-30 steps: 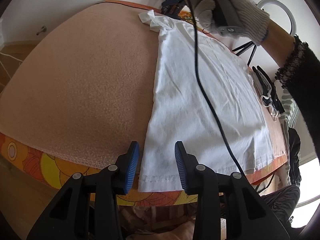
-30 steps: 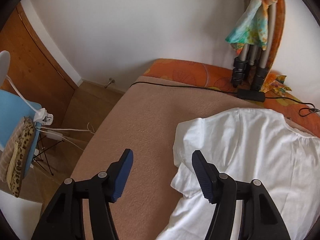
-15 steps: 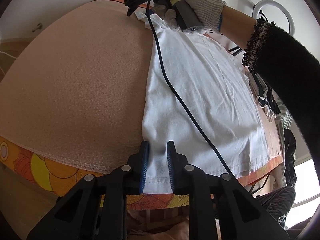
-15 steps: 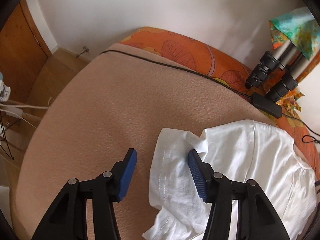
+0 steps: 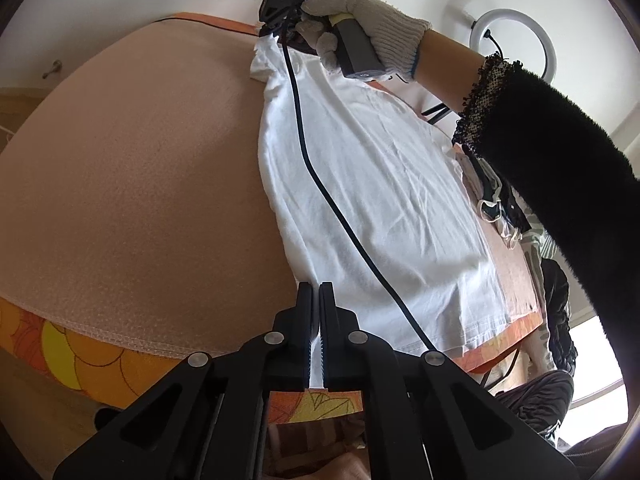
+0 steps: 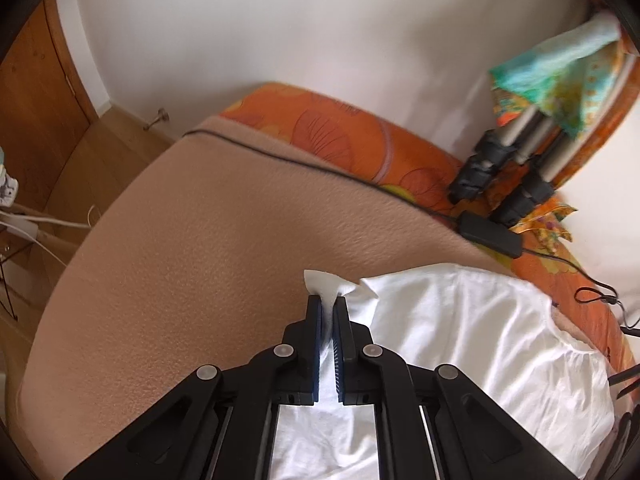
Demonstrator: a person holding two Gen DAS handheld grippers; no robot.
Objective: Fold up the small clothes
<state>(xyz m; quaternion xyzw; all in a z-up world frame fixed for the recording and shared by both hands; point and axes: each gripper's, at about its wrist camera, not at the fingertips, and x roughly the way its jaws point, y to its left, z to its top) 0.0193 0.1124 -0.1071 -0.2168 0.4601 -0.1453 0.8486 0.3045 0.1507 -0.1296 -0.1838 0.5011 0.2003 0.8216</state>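
Note:
A small white T-shirt [image 5: 372, 184] lies flat on a peach blanket [image 5: 132, 184] over the bed. My left gripper [image 5: 316, 286] is shut on the shirt's near hem corner, white cloth showing between its pads. At the far end, a gloved hand [image 5: 372, 30] holds my right gripper [image 5: 280, 28] down on the sleeve. In the right wrist view the right gripper [image 6: 328, 300] is shut on the white T-shirt [image 6: 472, 344] at its sleeve, a pinch of fabric poking out past the fingertips.
A black cable [image 5: 320, 184] trails across the shirt from the right gripper. A ring light [image 5: 516, 48] stands behind. Tripod legs [image 6: 508, 164] and a black adapter [image 6: 490, 234] with its cord sit at the bed's far edge. An orange patterned cover [image 5: 80, 356] borders the blanket.
Both grippers have closed on the shirt: the left on the hem corner, the right on the sleeve after dropping onto it. The sleeve fabric is now bunched between the right pads.

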